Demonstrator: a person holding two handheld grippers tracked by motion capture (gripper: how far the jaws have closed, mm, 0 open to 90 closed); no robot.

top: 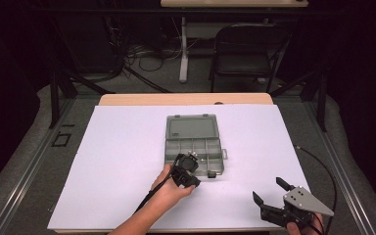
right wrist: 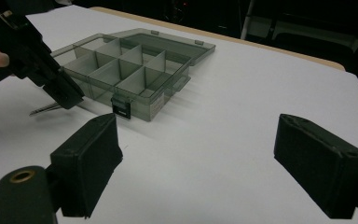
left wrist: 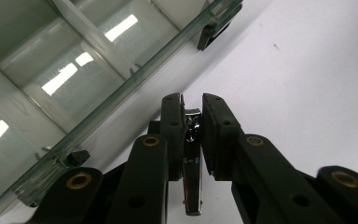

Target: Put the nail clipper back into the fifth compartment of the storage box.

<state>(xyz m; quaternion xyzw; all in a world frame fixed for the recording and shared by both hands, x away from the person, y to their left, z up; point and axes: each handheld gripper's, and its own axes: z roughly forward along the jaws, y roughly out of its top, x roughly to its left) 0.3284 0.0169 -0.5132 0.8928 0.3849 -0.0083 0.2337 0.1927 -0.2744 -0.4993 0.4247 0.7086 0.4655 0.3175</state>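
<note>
A smoky grey compartment box [top: 194, 147] lies open mid-table, its lid [top: 192, 127] laid flat behind it and its cells [right wrist: 121, 70] bare. My left gripper [top: 192, 181] points down at the table just off the box's front left edge. It is shut on a small metal nail clipper [left wrist: 193, 186], held edge-on between the pads. From the right gripper view the clipper [right wrist: 44, 109] pokes out below the left gripper [right wrist: 67, 100], close to the sheet. My right gripper [top: 269, 190] hovers open and unladen near the front right, jaws wide apart [right wrist: 200, 154].
A white sheet [top: 127, 161] covers the wooden table. The box's front latch [right wrist: 121, 109] hangs open towards me. A black cable [top: 323, 166] trails off the right edge. A folding chair [top: 245, 54] and another table leg stand beyond the far edge.
</note>
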